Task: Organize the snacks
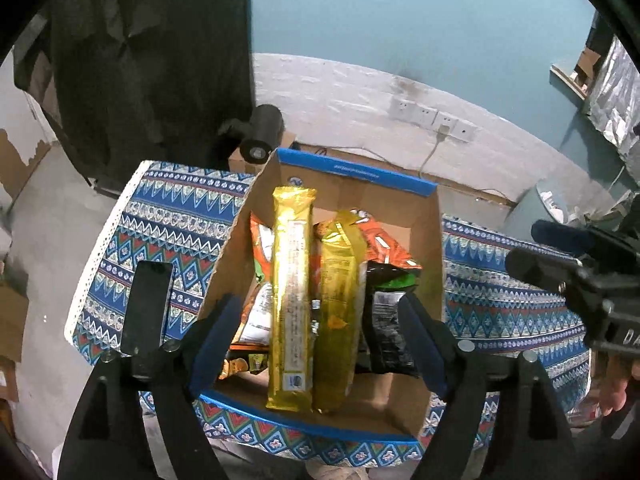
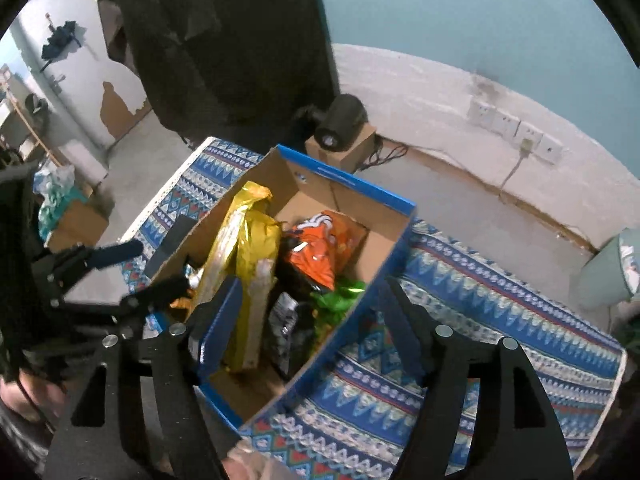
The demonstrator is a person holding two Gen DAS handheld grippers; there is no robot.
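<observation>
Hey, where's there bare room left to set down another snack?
Bare cardboard floor shows at the box's far end, beyond the orange bag, and along its near wall. The patterned cloth to the box's right is bare. Around the gold packs it's crowded.

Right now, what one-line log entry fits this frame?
left claw: open, over box | right claw: open, empty | cardboard box: gold packs, orange bag, black bag inside

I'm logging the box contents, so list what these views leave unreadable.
- Left wrist: packets under the two gold packs are covered by them; the labels are too small.
- Right wrist: the cardboard box has its near corner hidden by the right gripper.
</observation>
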